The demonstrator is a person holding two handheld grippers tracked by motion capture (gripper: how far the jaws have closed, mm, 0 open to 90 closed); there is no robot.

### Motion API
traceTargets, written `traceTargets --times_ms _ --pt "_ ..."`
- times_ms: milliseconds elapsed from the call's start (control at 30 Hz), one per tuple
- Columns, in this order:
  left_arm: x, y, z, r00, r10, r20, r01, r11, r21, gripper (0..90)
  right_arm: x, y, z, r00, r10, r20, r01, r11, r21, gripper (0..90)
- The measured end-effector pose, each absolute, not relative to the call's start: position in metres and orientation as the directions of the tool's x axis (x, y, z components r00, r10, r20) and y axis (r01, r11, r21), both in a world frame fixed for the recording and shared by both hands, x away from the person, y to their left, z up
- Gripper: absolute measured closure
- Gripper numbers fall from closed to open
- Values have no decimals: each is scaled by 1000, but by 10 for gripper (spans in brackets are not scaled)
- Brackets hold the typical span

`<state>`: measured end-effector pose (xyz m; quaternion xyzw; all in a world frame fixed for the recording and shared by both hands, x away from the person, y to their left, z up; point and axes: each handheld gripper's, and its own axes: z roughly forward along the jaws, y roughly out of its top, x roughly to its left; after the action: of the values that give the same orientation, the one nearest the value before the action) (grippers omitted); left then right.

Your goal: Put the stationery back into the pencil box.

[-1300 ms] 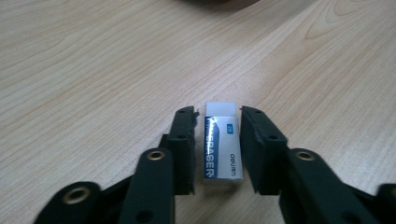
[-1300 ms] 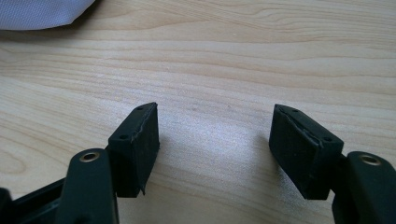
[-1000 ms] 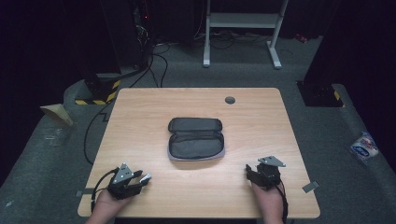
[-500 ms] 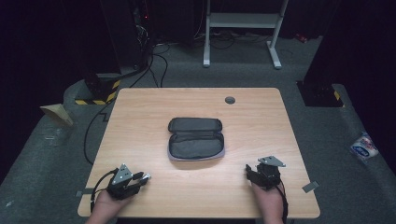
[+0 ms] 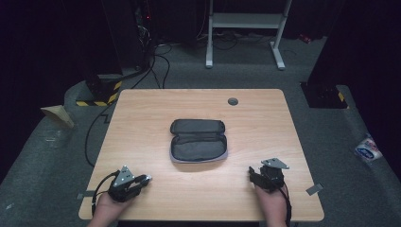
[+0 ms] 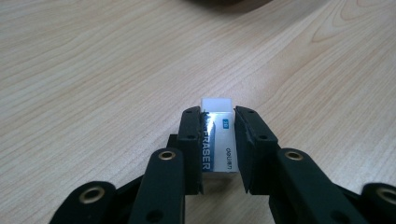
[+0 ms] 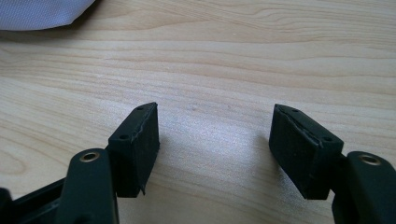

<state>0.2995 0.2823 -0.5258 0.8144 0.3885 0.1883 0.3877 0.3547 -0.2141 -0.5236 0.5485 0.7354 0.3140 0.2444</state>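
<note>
A: Starting at the left, what is the left claw [image 6: 218, 147] doing?

B: It is clenching on the eraser [image 6: 217, 135], low over the desk [image 5: 142, 123] near the left front corner. Its jaws have just been closing, and the eraser is sitting between them with the pads pressing its two long sides.

A: Which way is the eraser lying?

B: Its long axis is running straight along the jaws, white end poking out past the tips (the sleeve's lettering is reading sideways). So it is pointing away from the hand.

A: And where is it heading, do you think?

B: Probably the open pencil case [image 5: 198, 141], which is lying mid-desk, up and to the right of that claw, its long axis running left to right. Both hands are sitting about equally far from it, but only the left one is carrying anything.

A: The right claw [image 7: 219, 154]?

B: Released, jaws standing wide with bare wood between them, resting near the right front edge.

A: Anything different from a second back?

B: Only the left jaws' narrower gap; both hands and the case are sitting where they were.
</note>
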Motion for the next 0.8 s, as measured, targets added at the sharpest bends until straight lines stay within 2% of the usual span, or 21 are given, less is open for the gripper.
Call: traceTargets --times_ms 800 --pt "295 288 -506 589 808 -15 449 -312 837 725 355 -214 -524 -282 959 -15 653 204 730 329"
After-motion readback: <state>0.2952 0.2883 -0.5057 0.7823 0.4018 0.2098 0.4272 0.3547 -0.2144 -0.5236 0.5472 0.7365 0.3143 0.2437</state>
